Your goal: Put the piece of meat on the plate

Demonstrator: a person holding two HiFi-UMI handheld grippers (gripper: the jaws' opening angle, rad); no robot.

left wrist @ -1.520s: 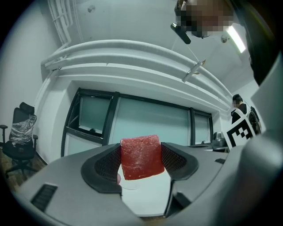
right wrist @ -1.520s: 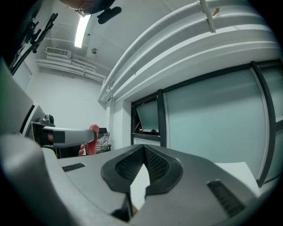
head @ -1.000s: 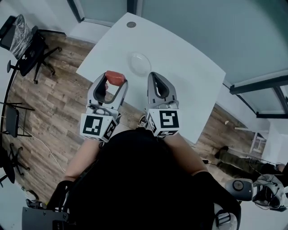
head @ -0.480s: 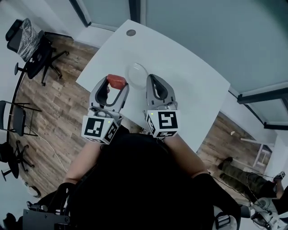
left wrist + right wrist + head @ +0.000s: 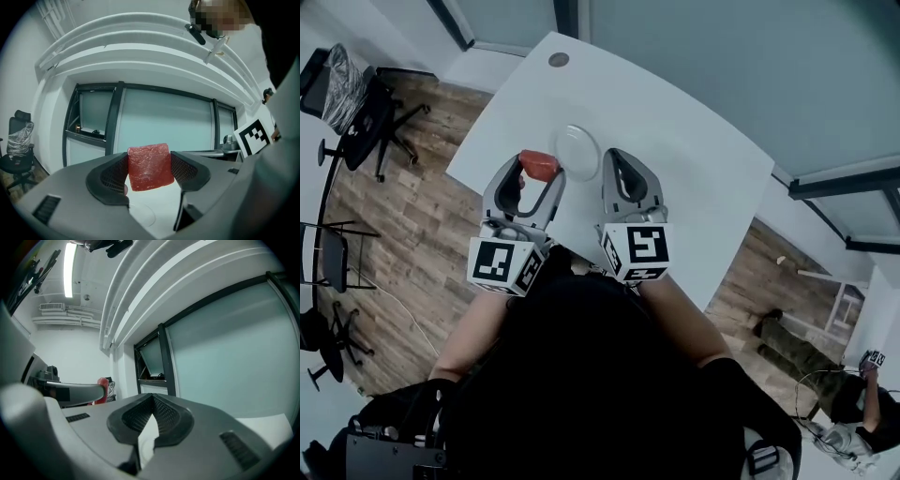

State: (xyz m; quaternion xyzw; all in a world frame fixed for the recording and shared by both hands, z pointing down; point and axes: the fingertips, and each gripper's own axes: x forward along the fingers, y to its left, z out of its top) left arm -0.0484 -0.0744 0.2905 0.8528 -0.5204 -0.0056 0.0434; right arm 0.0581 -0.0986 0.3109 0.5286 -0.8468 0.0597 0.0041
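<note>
A red slab of meat (image 5: 538,166) (image 5: 149,166) is held above the white table (image 5: 684,159), with my left gripper (image 5: 536,169) (image 5: 149,169) shut on it. A pale round plate (image 5: 577,150) lies on the table just right of and beyond the meat. In the left gripper view the plate (image 5: 143,213) shows faintly below the jaws. My right gripper (image 5: 621,161) (image 5: 152,404) hovers to the plate's right, its jaws pressed together at the tips with nothing between them. In the right gripper view the meat (image 5: 103,389) appears at the left.
A round grommet (image 5: 557,59) sits near the table's far edge. Black office chairs (image 5: 358,103) stand on the wood floor at the left. Glass wall panels (image 5: 741,56) run behind the table.
Both grippers have kept their grip and pose; the plate now lies nearer the left gripper's tips as the view shifted slightly.
</note>
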